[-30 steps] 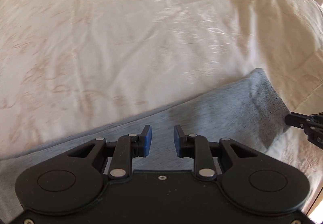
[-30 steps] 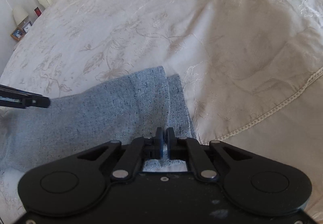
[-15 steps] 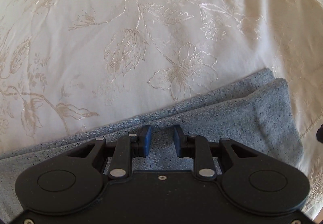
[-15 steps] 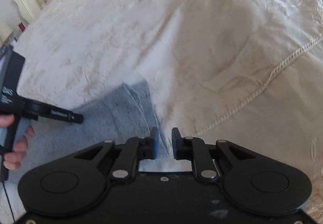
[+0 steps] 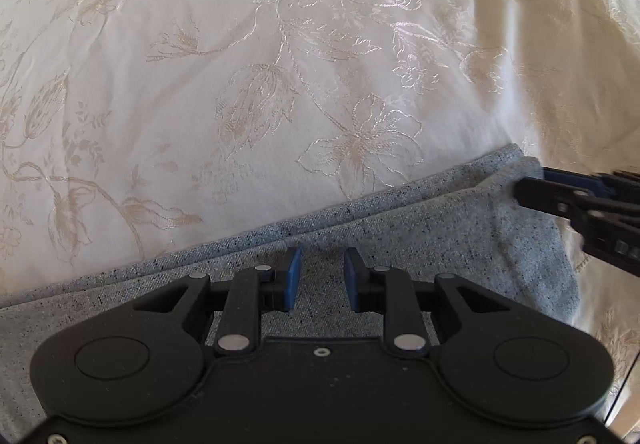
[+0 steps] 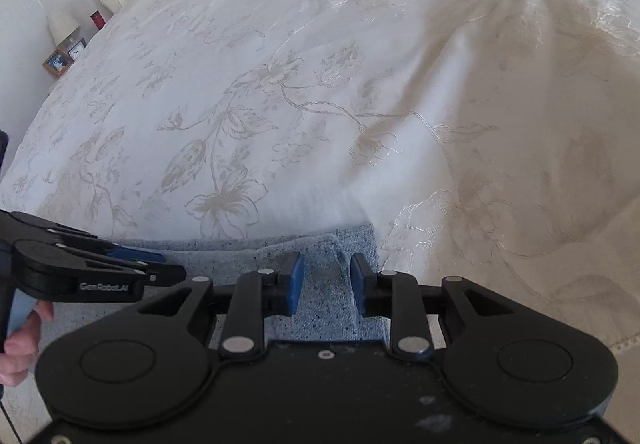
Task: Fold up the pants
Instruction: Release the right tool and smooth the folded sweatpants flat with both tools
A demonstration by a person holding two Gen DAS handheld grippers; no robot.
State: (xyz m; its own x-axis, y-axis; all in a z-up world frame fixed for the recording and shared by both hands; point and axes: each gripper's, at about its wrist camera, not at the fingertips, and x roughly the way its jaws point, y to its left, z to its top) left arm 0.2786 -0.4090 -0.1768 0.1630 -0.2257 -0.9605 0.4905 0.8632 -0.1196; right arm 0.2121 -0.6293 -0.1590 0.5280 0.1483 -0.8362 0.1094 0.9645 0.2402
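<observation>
The grey pants [image 5: 440, 236] lay folded lengthwise on the bed [image 5: 280, 64], over its cream floral bedspread, one end stacked in layers. The right gripper [image 6: 326, 276] hung over that end with its fingers spreading, cloth below them but not pinched. The left gripper [image 5: 320, 272] hovered over the middle of the strip, fingers apart and holding nothing. A fold looked just laid down. The next move probably called for gripping one end and carrying it across to halve the length.
</observation>
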